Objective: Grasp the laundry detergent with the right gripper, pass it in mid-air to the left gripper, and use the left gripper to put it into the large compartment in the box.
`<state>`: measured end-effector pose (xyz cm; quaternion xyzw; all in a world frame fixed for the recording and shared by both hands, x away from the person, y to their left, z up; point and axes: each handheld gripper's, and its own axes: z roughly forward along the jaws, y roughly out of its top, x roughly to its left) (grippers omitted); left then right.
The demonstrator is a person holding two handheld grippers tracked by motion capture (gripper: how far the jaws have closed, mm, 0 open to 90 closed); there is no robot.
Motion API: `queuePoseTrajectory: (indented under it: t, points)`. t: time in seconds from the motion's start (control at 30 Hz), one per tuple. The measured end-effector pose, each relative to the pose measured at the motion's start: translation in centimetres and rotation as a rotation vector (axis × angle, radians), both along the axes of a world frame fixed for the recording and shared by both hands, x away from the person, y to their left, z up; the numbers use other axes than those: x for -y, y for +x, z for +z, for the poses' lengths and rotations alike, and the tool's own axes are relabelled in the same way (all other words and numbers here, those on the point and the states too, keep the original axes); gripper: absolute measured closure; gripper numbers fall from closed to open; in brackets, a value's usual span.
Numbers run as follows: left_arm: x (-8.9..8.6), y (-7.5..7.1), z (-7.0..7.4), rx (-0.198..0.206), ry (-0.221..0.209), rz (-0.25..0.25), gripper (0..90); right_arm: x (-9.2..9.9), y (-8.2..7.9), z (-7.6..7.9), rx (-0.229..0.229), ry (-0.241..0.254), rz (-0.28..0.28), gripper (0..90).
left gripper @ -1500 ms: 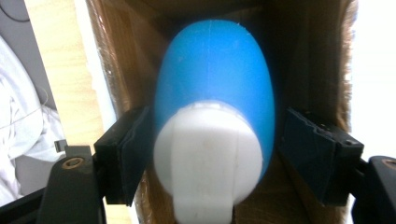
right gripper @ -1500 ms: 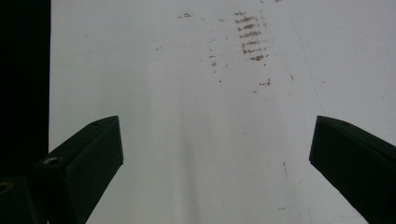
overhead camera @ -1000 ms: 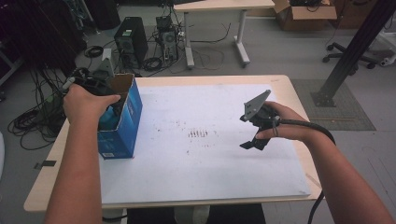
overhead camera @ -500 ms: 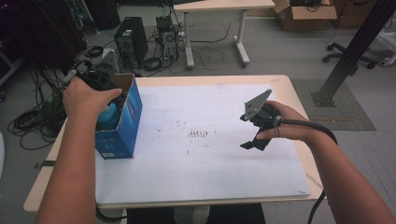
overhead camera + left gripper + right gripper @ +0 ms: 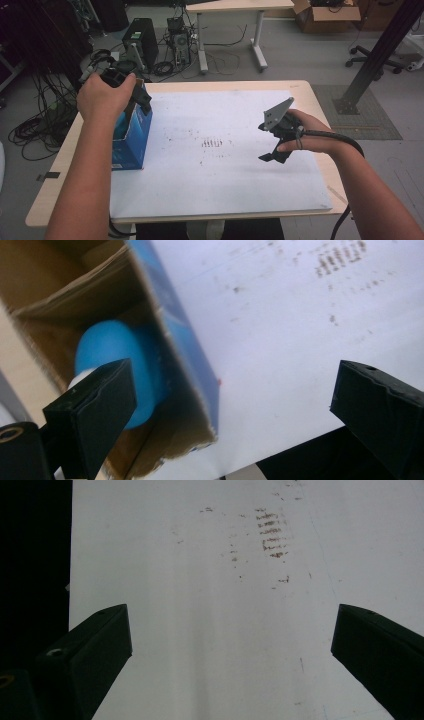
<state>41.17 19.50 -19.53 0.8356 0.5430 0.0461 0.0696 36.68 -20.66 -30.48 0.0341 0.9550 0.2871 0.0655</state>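
Note:
An open blue cardboard box [image 5: 134, 134] stands at the left edge of the white sheet [image 5: 220, 170]. Inside it lies a round blue object [image 5: 117, 367], seen against the box's blue wall [image 5: 187, 342] in the left gripper view. My left gripper [image 5: 140, 100] hovers over the box's open top. Its jaws have just been opening and stand wide with nothing between them [image 5: 235, 395]. My right gripper [image 5: 266, 143] is held above the right half of the sheet, open and empty [image 5: 232, 640].
Dark smudge marks [image 5: 214, 143] sit at the middle of the sheet. The wooden table [image 5: 300, 90] borders the sheet all round. Behind the table, computer towers [image 5: 137, 37] and cables lie on the floor, beside another table's legs [image 5: 202, 45].
My left hand has lifted up and away from inside the box, and its jaws have parted, leaving the blue object in the box. The right hand has stayed put.

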Motion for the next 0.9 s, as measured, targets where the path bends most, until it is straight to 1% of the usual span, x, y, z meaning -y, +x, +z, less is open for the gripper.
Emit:
queuePoseTrajectory:
  t: [0.07,0.13,0.2,0.27,0.3,0.33,0.37,0.4,0.43,0.5,0.53,0.57,0.6,0.63,0.77,0.8,0.87,0.9]
  points:
    - [0.6,0.0,0.0,-0.005,0.02,-0.029,4.8,0.1,0.0,0.0,0.002,-0.001,0.0,2.8]
    - [1.1,-0.1,0.0,-0.003,0.024,-0.064,5.1,0.3,-0.1,0.1,0.002,-0.001,-0.004,2.8]
    - [1.8,-0.1,0.2,0.005,0.042,-0.108,5.0,0.4,-0.1,0.1,0.004,-0.002,-0.003,2.9]
    - [2.4,-0.1,0.3,0.004,0.058,-0.148,5.0,0.5,-0.1,0.1,0.005,-0.001,-0.004,2.9]
    - [2.7,-0.1,0.3,-0.001,0.061,-0.173,4.7,0.6,-0.1,0.1,0.005,-0.003,-0.005,2.9]
    - [3.2,-0.1,0.3,-0.005,0.068,-0.214,4.8,0.6,-0.1,0.1,0.004,-0.004,-0.004,2.9]
    - [3.5,-0.1,0.5,0.005,0.077,-0.228,6.0,0.6,-0.1,0.1,0.005,-0.004,-0.004,2.8]
    - [3.8,-0.2,0.5,0.009,0.09,-0.25,5.1,0.7,-0.1,0.2,0.005,-0.004,-0.005,2.9]
    - [3.9,-0.2,0.5,0.011,0.092,-0.262,4.3,0.7,-0.1,0.2,0.004,-0.004,-0.005,2.8]
    - [4.3,-0.1,0.7,0.001,0.073,-0.305,5.2,0.7,-0.1,0.2,0.004,-0.004,-0.006,2.9]
    - [4.5,-0.2,0.8,0.0,0.062,-0.342,5.1,0.7,-0.1,0.1,0.005,-0.007,-0.005,2.8]
    - [4.8,-0.2,0.9,-0.02,0.044,-0.387,4.9,0.7,-0.1,0.2,0.008,-0.01,-0.001,2.9]
    - [5.0,-0.2,0.9,-0.028,0.038,-0.41,5.1,0.7,-0.1,0.1,0.015,-0.008,0.003,2.8]
    - [5.2,-0.2,1.0,-0.033,0.037,-0.437,5.2,0.7,-0.1,0.1,0.011,-0.012,0.005,2.8]
    - [6.2,-0.2,1.3,-0.036,0.05,-0.52,5.0,0.6,-0.1,0.1,0.003,-0.028,-0.001,2.8]
    - [6.5,-0.2,1.4,-0.046,0.055,-0.555,4.7,0.6,-0.1,0.2,0.006,-0.034,-0.004,2.8]
    - [7.1,-0.2,1.5,-0.045,0.072,-0.623,5.2,0.5,-0.2,0.4,0.017,-0.034,-0.001,2.8]
    - [7.4,-0.3,1.6,-0.046,0.074,-0.644,5.0,0.5,-0.3,0.5,0.015,-0.032,0.003,2.8]
